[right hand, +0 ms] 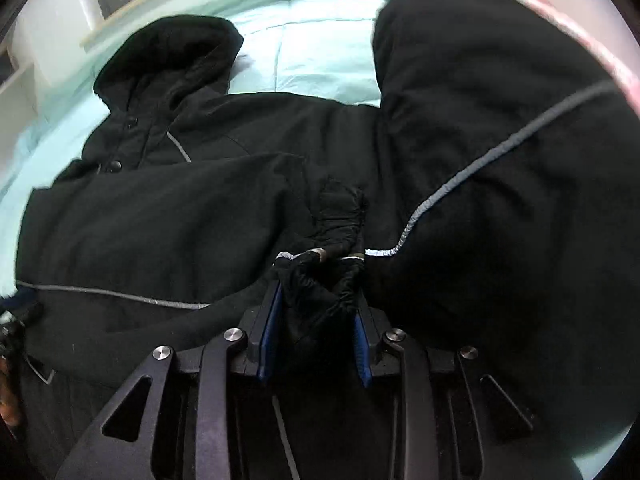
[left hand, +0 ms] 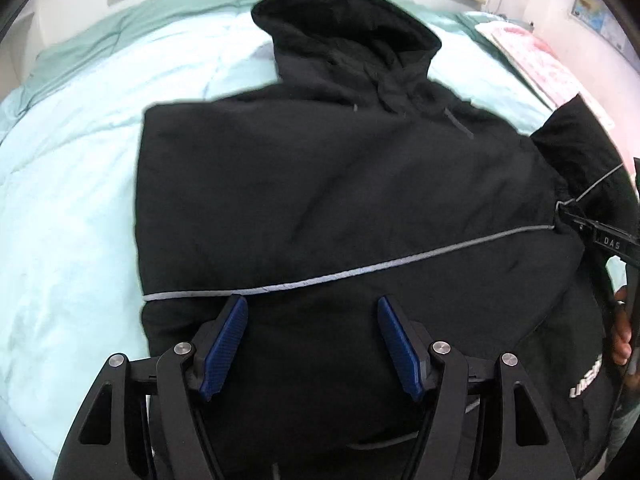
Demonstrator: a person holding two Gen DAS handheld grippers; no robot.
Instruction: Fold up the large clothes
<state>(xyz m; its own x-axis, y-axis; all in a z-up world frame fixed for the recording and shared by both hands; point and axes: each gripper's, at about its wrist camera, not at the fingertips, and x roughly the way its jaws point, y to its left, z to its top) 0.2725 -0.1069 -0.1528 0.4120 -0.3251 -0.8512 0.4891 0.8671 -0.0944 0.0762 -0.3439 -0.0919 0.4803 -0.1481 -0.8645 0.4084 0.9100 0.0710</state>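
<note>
On the bed [left hand: 80, 168], over a pale green quilt, a black hooded jacket [left hand: 320, 184] lies spread flat with its hood [left hand: 344, 28] toward the headboard. One sleeve is already laid across the chest, its grey reflective piping [left hand: 360, 270] running across the body. The other sleeve [right hand: 500, 120] bulges up at the jacket's right side, puffy and rounded.

The left tool [left hand: 312, 340] hangs over the lower body of the jacket with its blue pads spread wide and nothing between them. The right tool [right hand: 316, 320] has pinched down on the cuff [right hand: 320, 280] of the raised sleeve; bunched black fabric fills the space between its pads and the piping trails off from there.

By its look the jacket is padded and bulky: soft enough to bend anywhere, but thick, so folds will probably spring back instead of creasing. The shell looks smooth, likely a slick synthetic, so a shallow pinch on a single layer may slide out. Gathered spots such as the cuff, the hem or a seam with piping seem the safest holds, since the fabric bunches there. Its weight is probably moderate, and lifting by one point will drag the rest across the quilt.
</note>
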